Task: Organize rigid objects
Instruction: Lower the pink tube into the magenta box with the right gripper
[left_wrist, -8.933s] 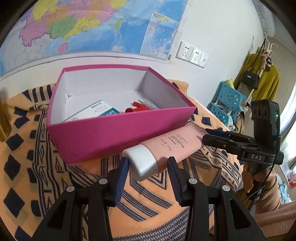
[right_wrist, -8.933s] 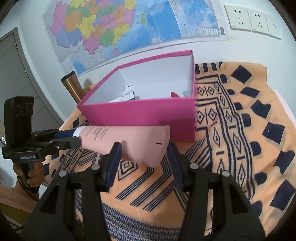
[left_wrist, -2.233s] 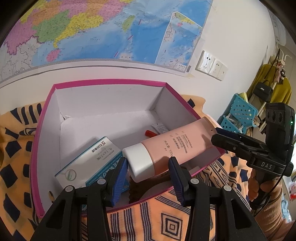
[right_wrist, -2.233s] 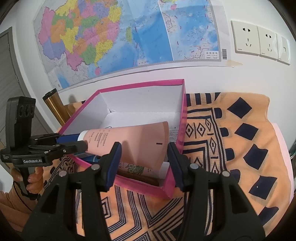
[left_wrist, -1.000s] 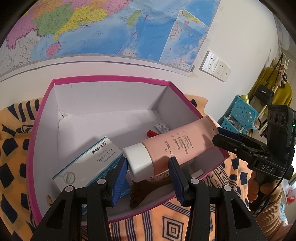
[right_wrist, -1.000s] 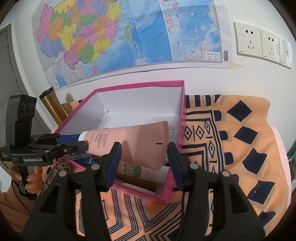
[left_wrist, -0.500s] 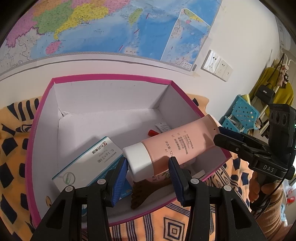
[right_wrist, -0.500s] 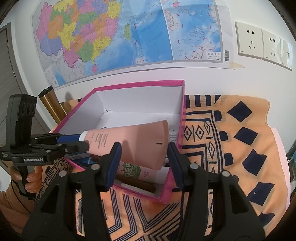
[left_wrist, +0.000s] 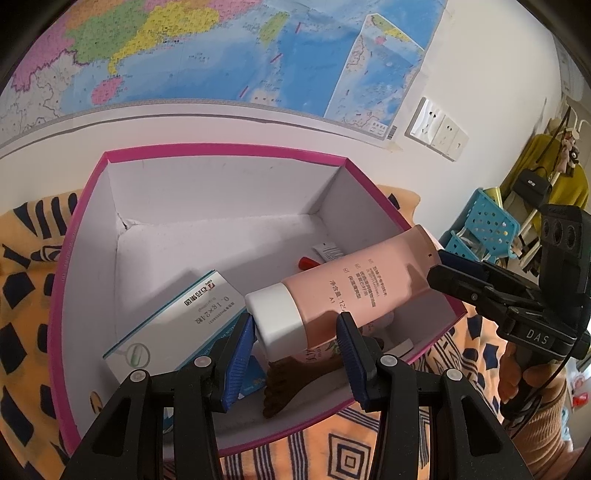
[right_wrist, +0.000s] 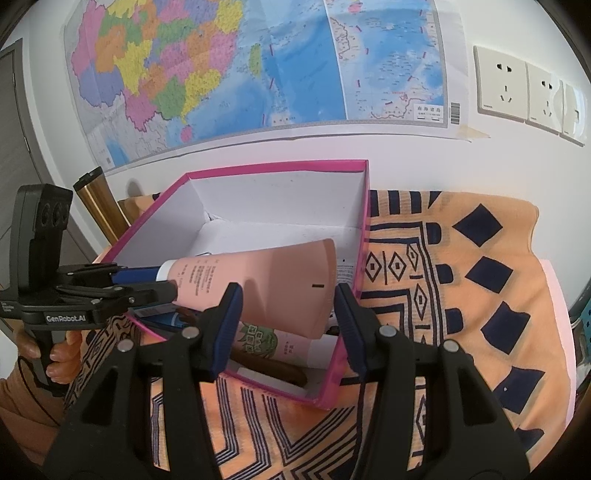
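Note:
A pink tube with a white cap (left_wrist: 347, 280) hangs over the open magenta box (left_wrist: 229, 155), held at both ends. My left gripper (left_wrist: 295, 328) is shut on its white cap end. My right gripper (right_wrist: 288, 306) is shut on the tube's flat crimped end (right_wrist: 291, 284). Inside the box lie a white and teal carton (left_wrist: 177, 321), a brown wooden comb-like piece (left_wrist: 284, 384), a second tube with green print (right_wrist: 273, 341) and a small red item (left_wrist: 306, 262). The right gripper also shows in the left wrist view (left_wrist: 461, 273).
The box (right_wrist: 354, 258) stands on an orange cloth with dark blue patterns (right_wrist: 461, 280), against a white wall with a map (right_wrist: 258, 66) and sockets (right_wrist: 528, 92). A gold cylinder (right_wrist: 99, 206) stands left of the box. Blue stools (left_wrist: 484, 229) stand at the far right.
Both grippers carried the pink tube from the cloth in front of the box up over the box. In the last second it has sunk slightly toward the items inside.

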